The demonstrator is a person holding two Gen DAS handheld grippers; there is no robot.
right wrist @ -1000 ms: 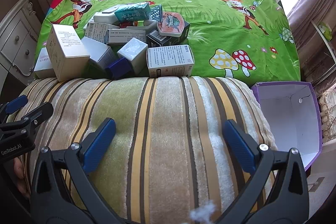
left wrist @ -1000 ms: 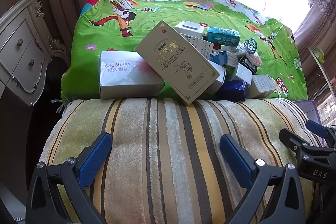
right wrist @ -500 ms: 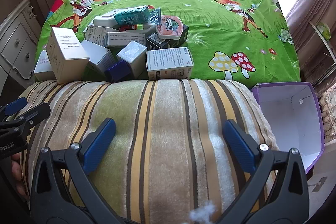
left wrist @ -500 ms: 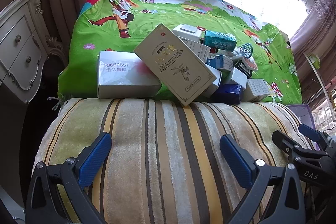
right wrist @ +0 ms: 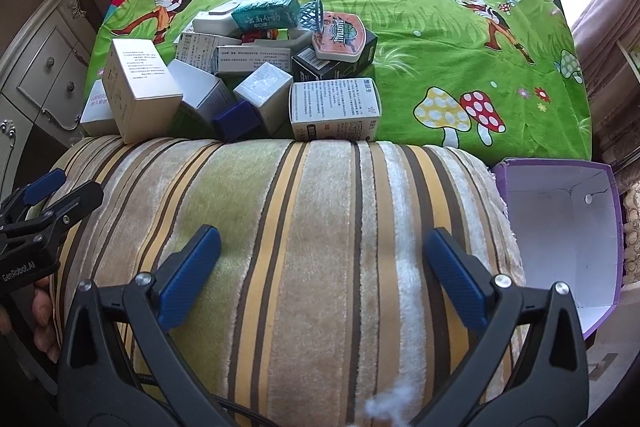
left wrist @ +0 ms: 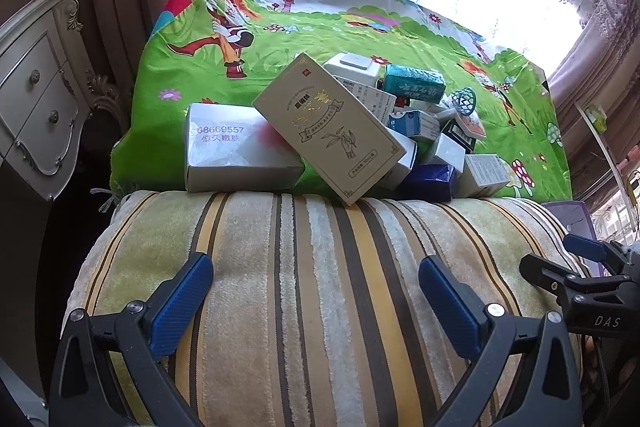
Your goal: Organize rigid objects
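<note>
I hold both tongs above a striped cushion (left wrist: 320, 287), and they hold nothing. My left gripper (left wrist: 316, 287) has its two blue pads wide apart, with only the plush fabric between them. My right gripper (right wrist: 320, 259) is spread in the same way, also over the stripes and empty.

Behind the cushion there is a green cartoon cloth (right wrist: 420, 39), and on it, on the left part, lies a pile of boxes (right wrist: 256, 67). The boxes lie in disorder and touch one another. In the left view, a long cream box with gold print (left wrist: 328, 123) leans tilted over a silver box with the number 68669557 (left wrist: 236, 151), and its lower corner reaches the edge of the cushion. Beside them I see a dark blue box (left wrist: 430, 181) and, further back, a teal box (left wrist: 414, 83). In the right view, a white box with small black text (right wrist: 334, 107) stands just against the cushion edge, and a flat case with a basketball picture (right wrist: 340, 37) rests on a black box (right wrist: 332, 65).

At the right of the cushion stands an open purple box with white inside (right wrist: 560, 227), and it holds nothing. A white cabinet with drawers (left wrist: 36, 99) is at the far left.
</note>
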